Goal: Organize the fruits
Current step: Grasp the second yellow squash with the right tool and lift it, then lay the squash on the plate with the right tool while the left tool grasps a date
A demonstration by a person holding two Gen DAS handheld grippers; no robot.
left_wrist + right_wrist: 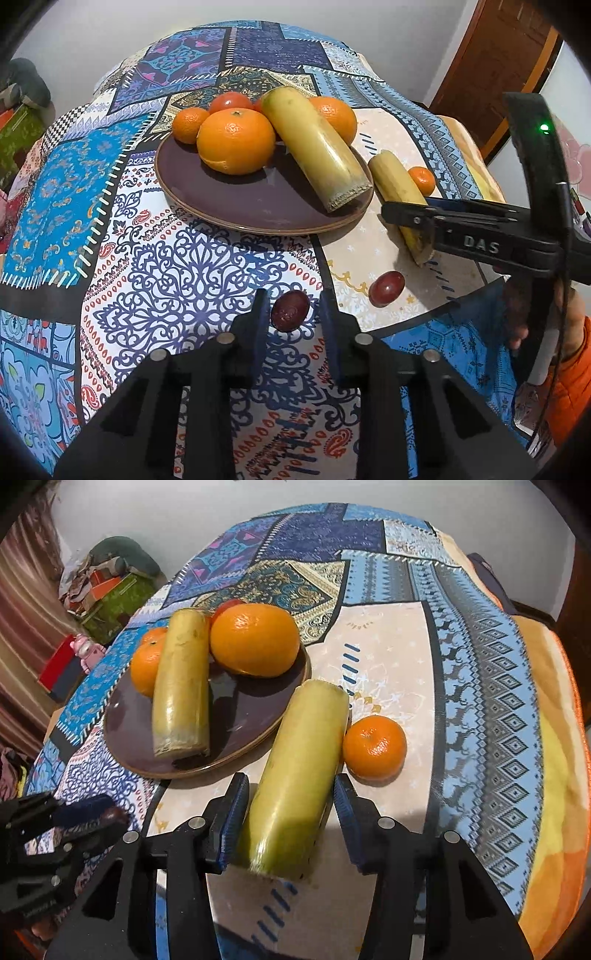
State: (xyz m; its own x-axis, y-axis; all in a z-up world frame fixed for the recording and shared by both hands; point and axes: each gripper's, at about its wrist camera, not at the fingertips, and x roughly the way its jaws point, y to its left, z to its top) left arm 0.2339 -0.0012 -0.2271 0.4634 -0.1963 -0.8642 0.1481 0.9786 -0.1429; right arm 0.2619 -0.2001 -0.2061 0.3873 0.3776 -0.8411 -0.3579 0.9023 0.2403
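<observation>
Left wrist view: my left gripper [290, 314] stands open, a dark grape [290, 311] between its fingers, apart from the right pad. Right wrist view: my right gripper [291, 812] stands wide around a banana piece [299, 775] beside the plate [129, 720], not clamped.

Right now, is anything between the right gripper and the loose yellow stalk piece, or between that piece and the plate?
Nothing visible. The right gripper is open and straddles the loose stalk piece already. The near part of the plate beside it is bare; a small orange sits on the far side, away from the plate.
</observation>
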